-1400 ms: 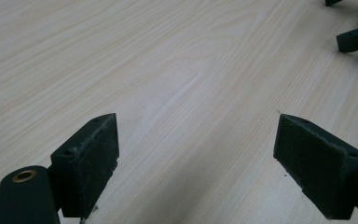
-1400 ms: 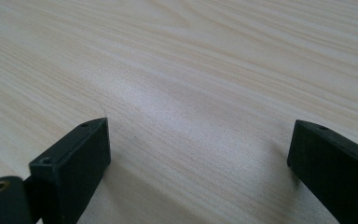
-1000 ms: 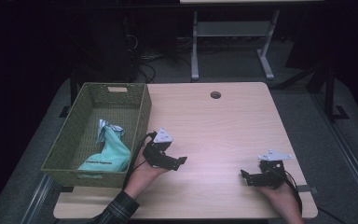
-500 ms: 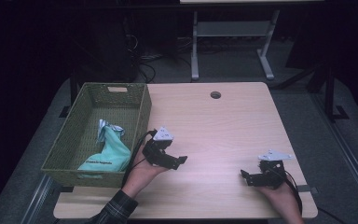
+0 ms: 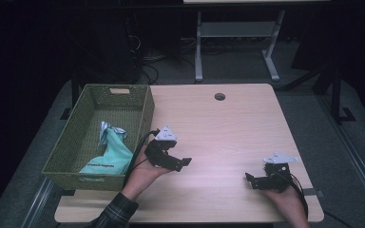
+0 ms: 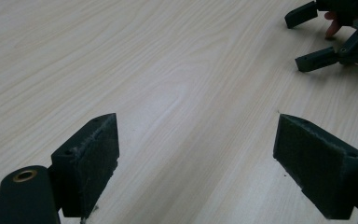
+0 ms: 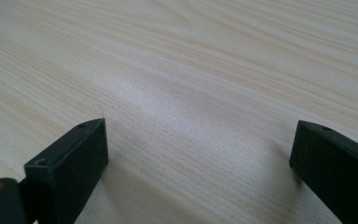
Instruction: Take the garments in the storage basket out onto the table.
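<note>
Here the left gripper (image 5: 183, 161) and right gripper (image 5: 251, 179) rested low over the wooden table (image 5: 228, 123), jaws spread wide, holding nothing; teal bag (image 5: 110, 154) lay in the wicker basket (image 5: 145, 111).

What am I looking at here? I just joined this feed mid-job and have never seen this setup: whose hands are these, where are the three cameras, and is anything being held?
There is no robot arm. A person at a wooden table holds a hand-held two-jaw tool in each hand. The high view comes from a fixed camera above, looking forward and down: the left gripper is near the table's middle, the right gripper near the front right corner.

The other two pictures come from cameras riding on the grippers, looking along their own black jaws. In both, the jaws stand wide apart over bare wood, so nothing is held. The left gripper view also catches the other gripper at its top right.

At the table's left edge sits a green woven basket holding a teal bag with something pale at its far end.
</note>
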The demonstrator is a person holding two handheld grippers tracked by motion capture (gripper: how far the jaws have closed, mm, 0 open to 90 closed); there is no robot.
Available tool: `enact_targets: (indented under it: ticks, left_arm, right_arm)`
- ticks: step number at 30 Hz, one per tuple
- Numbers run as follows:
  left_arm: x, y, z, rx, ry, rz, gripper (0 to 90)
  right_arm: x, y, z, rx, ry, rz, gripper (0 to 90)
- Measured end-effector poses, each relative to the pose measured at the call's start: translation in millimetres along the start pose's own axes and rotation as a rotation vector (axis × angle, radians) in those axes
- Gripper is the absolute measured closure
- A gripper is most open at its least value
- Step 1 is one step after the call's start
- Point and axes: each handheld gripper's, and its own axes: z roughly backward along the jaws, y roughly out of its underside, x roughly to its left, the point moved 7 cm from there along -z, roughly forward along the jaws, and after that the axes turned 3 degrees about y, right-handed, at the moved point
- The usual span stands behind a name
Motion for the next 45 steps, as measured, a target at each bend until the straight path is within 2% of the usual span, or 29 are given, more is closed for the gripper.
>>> enact_targets:
  ticks: [8,10,13,16,25,26,31,37,39,42,45]
  left_arm:
    - [-1.6,-7.9,7.7,-0.008,0.018,-0.001,13.5]
    - [-1.7,-10.5,11.6,-0.003,0.009,-0.025,13.6]
    - [-3.1,-12.7,16.2,-0.012,0.034,-0.031,13.5]
    - [-3.2,-12.3,18.2,0.001,0.055,-0.063,13.6]
    - [0.6,-12.9,20.0,-0.032,0.07,-0.053,13.6]
    - [-1.1,-14.7,21.8,-0.039,0.086,-0.05,13.6]
    - [0.3,-16.5,27.3,-0.036,0.087,-0.065,13.6]
    - [5.2,-15.6,32.5,-0.039,0.091,-0.049,13.6]
    - [6.3,-16.2,34.1,-0.039,0.088,-0.061,13.6]
    - [6.0,-17.1,37.3,-0.044,0.088,-0.048,13.6]
    - [8.8,-17.5,41.7,-0.047,0.076,-0.054,13.6]
  right_arm:
    - [-0.7,0.0,0.0,0.001,0.004,-0.002,3.7]
    - [-0.5,0.0,-0.1,0.001,0.005,-0.001,3.6]
    - [-0.4,0.0,-0.2,0.001,0.005,-0.002,3.4]
    - [-0.5,-0.1,-0.2,0.001,0.004,-0.001,3.2]
    - [-0.4,0.0,-0.3,0.001,0.004,0.001,3.1]
    - [-0.3,0.0,-0.4,0.001,0.003,0.001,3.0]
    - [-0.3,-0.1,-0.4,0.001,0.002,0.002,2.9]
    - [-0.6,-0.3,-0.6,-0.001,0.002,0.006,2.8]
    - [-0.4,-0.4,-0.6,-0.002,0.002,0.002,2.8]
    - [-0.4,-0.3,-0.6,-0.002,0.002,0.004,2.8]
    - [-0.4,-0.4,-0.6,-0.002,0.002,0.003,2.8]
